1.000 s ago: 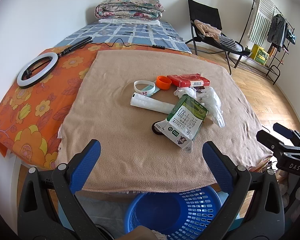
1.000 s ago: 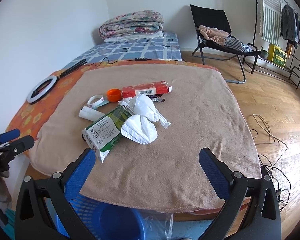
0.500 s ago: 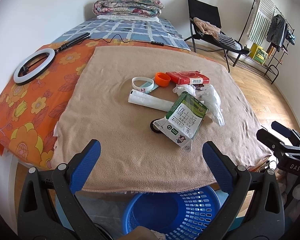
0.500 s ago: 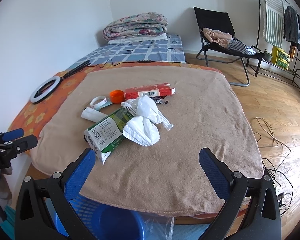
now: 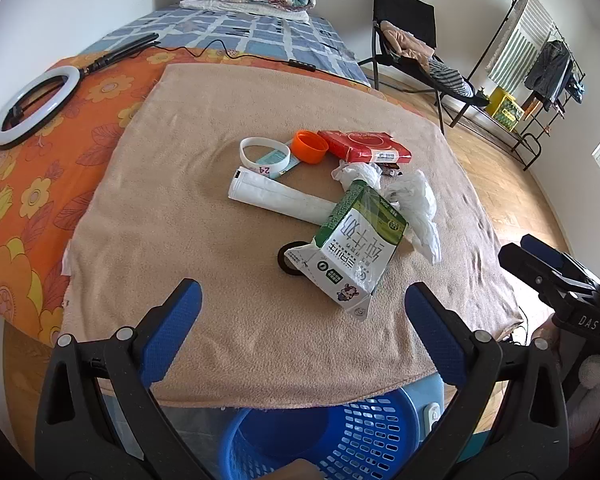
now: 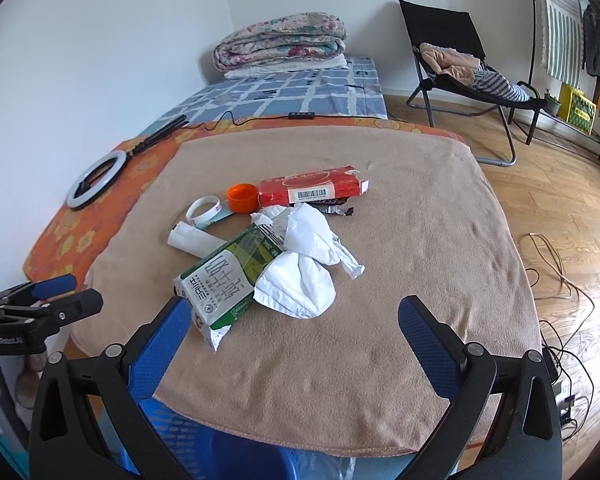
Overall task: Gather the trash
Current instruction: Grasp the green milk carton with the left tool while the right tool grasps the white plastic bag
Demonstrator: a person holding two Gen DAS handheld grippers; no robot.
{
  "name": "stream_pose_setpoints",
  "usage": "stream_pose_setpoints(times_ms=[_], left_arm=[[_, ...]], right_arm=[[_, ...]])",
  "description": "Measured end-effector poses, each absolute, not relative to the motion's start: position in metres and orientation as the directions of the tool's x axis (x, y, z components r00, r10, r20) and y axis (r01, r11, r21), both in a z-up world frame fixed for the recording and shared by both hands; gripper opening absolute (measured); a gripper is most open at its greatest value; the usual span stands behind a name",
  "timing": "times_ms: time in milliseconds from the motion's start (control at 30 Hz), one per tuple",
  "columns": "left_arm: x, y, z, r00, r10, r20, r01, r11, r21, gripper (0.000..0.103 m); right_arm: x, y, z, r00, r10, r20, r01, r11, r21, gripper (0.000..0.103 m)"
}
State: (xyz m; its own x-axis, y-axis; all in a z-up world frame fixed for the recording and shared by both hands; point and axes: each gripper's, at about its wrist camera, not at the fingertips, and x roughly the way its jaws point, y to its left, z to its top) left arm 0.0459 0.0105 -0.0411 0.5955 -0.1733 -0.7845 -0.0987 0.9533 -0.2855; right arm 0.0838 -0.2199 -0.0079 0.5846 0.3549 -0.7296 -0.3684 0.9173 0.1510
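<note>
1. Left wrist view: we record the left gripper [image 5: 302,303] with its two blue-padded fingers [image 5: 171,331] spread wide apart and holding nothing, poised over the near edge of the tan blanket [image 5: 204,264].
2. We take the green-and-white milk carton [image 5: 350,254] as landmark. It lies on its side near the blanket's middle, partly covering one black ring [image 5: 287,257] at its left.
3. Behind the carton we count one white paper roll [image 5: 276,197], one white wristband [image 5: 265,153], one orange cap [image 5: 310,146] and one red wipes pack [image 5: 365,145]. Crumpled white plastic [image 5: 418,205] lies to the carton's right, touching it.
4. One blue basket [image 5: 364,436] stands below the blanket's near edge, in front of the carton. Nothing lies between the left gripper and the carton.
5. Far left of the carton, one ring light [image 5: 34,109] rests on the orange floral sheet [image 5: 16,208]. The right gripper [image 5: 556,270] shows at the right border.
6. Right wrist view: the right gripper [image 6: 294,319] likewise has its fingers [image 6: 427,350] wide apart and empty, with its left finger tip overlapping the milk carton [image 6: 230,280] in the picture; we cannot tell whether they touch.
7. One flattened white bag [image 6: 298,286] overlaps the carton's right side, and crumpled white plastic [image 6: 308,230] sits behind that.
8. Behind the carton we again count one roll [image 6: 194,240], one wristband [image 6: 203,210], one orange cap [image 6: 242,197] and one red pack [image 6: 312,191], plus one dark wrapper [image 6: 334,210] in front of the pack.
9. The left gripper [image 6: 52,300] appears at the left border; from here we cannot tell its fingers' spread.
</note>
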Motion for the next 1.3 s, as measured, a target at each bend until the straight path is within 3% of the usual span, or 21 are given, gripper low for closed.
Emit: stream_pose_setpoints(times_ms=[267,433,933,1100,1233,1300], left_arm=[[0.087,0.023,-0.062,0.520,-0.302,-0.799,-0.097,0.908,-0.407,0.090],[0.111,0.028,-0.079,0.473,-0.338,-0.813,-0.078,0.904,-0.421,0.084],[0.149,0.024,-0.107,0.388,-0.405,-0.828,-0.039,0.891,-0.453,0.080],[0.153,0.016,-0.113,0.359,-0.421,-0.833,-0.018,0.889,-0.457,0.076],[0.152,0.008,-0.112,0.340,-0.430,-0.836,0.015,0.892,-0.452,0.059],[0.150,0.006,-0.109,0.341,-0.437,-0.832,0.026,0.889,-0.457,0.051]], right_arm=[[0.125,-0.218,-0.019,0.526,0.375,-0.763,-0.332,0.917,0.222,0.102],[0.153,-0.213,-0.030,0.487,0.385,-0.784,-0.306,0.916,0.260,0.102],[0.208,-0.188,-0.067,0.442,0.294,-0.847,-0.254,0.947,0.196,0.102],[0.211,-0.199,-0.079,0.406,0.291,-0.866,-0.223,0.951,0.215,0.092],[0.210,-0.214,-0.088,0.357,0.341,-0.870,-0.193,0.938,0.288,0.082],[0.209,-0.221,-0.091,0.346,0.365,-0.864,-0.187,0.930,0.318,0.069]])
